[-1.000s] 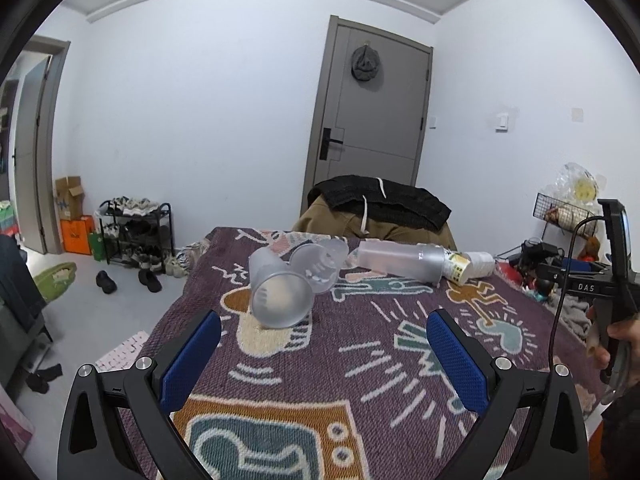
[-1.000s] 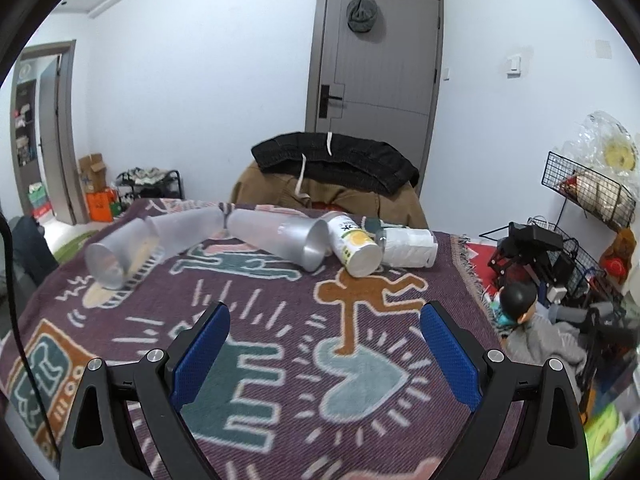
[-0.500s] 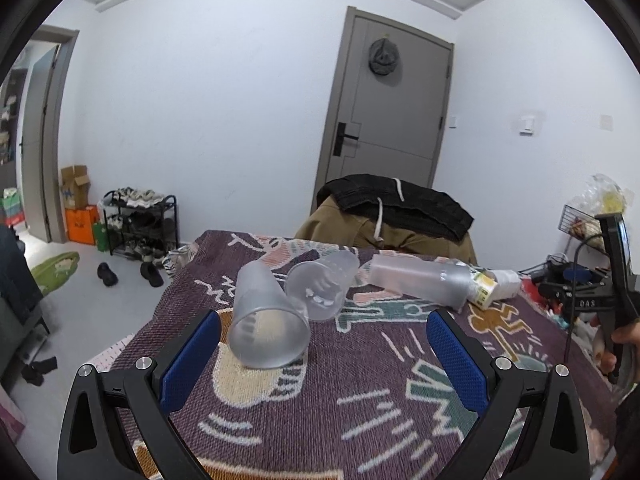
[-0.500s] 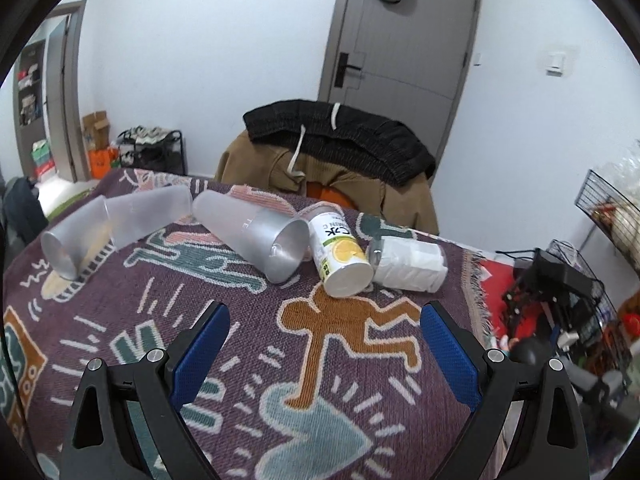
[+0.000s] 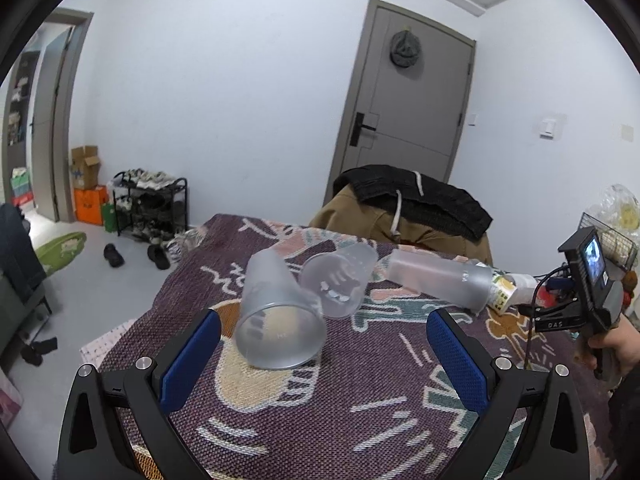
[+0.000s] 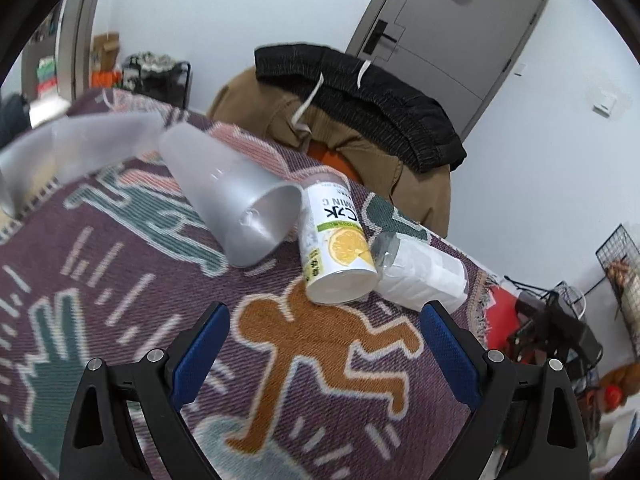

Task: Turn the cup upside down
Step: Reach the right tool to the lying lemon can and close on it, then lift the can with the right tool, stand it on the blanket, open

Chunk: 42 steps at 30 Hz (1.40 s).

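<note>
left gripper (image 5: 323, 354): fingers spread wide, nothing between them; hovers just short of the near cup's mouth.
near cup (image 5: 276, 312): frosted translucent plastic, on its side on the patterned blanket (image 5: 360, 420), mouth towards the camera; wall touches a second cup (image 5: 338, 280).
handling (judged): light, thin-walled, likely slick and springy; a hard squeeze at the rim would ovalise it. Grip across the mid-wall.
left edge: blanket drops to the floor just left of the near cup; little margin there.
third cup (image 6: 236, 204): on its side, mouth beside a lemon-label can (image 6: 336, 246).
right gripper (image 6: 324, 354): fingers wide apart, holding nothing, near the can.
open room: bare blanket in front of both grippers; judged adequate for setting a cup mouth-down.
</note>
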{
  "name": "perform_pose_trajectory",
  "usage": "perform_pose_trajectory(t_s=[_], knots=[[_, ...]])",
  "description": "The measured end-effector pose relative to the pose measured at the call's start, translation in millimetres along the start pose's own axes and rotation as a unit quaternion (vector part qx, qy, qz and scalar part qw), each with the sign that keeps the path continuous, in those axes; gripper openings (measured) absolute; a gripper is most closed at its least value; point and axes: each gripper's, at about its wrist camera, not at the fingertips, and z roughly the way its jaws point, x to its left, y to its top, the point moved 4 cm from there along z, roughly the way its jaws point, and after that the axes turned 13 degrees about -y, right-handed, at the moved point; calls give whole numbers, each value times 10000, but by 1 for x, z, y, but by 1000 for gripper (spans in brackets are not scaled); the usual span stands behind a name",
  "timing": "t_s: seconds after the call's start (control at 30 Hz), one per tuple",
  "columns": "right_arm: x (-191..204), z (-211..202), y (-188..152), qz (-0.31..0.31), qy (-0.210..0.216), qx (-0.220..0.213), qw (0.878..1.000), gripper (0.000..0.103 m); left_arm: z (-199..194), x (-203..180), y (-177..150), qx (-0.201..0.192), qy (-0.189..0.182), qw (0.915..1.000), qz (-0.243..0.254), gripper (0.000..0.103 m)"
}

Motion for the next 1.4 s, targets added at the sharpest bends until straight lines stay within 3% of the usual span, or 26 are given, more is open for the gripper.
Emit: perform_pose_trajectory(t_s=[0.6, 0.63, 0.7, 0.73, 1.03, 1.4], knots=[[26, 71, 13, -1039, -488, 132, 9933, 96, 9, 36, -11, 121, 337, 9972, -649, 103], [27, 75, 10, -1087, -475, 176, 9928, 91, 11, 38, -12, 148, 337, 9968, -704, 103], [27, 87, 3, -1167, -452, 412, 9913, 64, 11, 43, -14, 186, 324, 9960, -809, 103], [24, 89, 3, -1127, -482, 465, 9914, 63, 11, 43, -14, 196, 324, 9958, -830, 103], [5, 52, -5, -640, -282, 448, 9965, 63, 0, 45, -14, 124, 315, 9953, -910, 103], [-7, -30, -6, -168, -314, 153, 9992, 63, -28, 42, -9, -35, 132, 9951, -975, 103]])
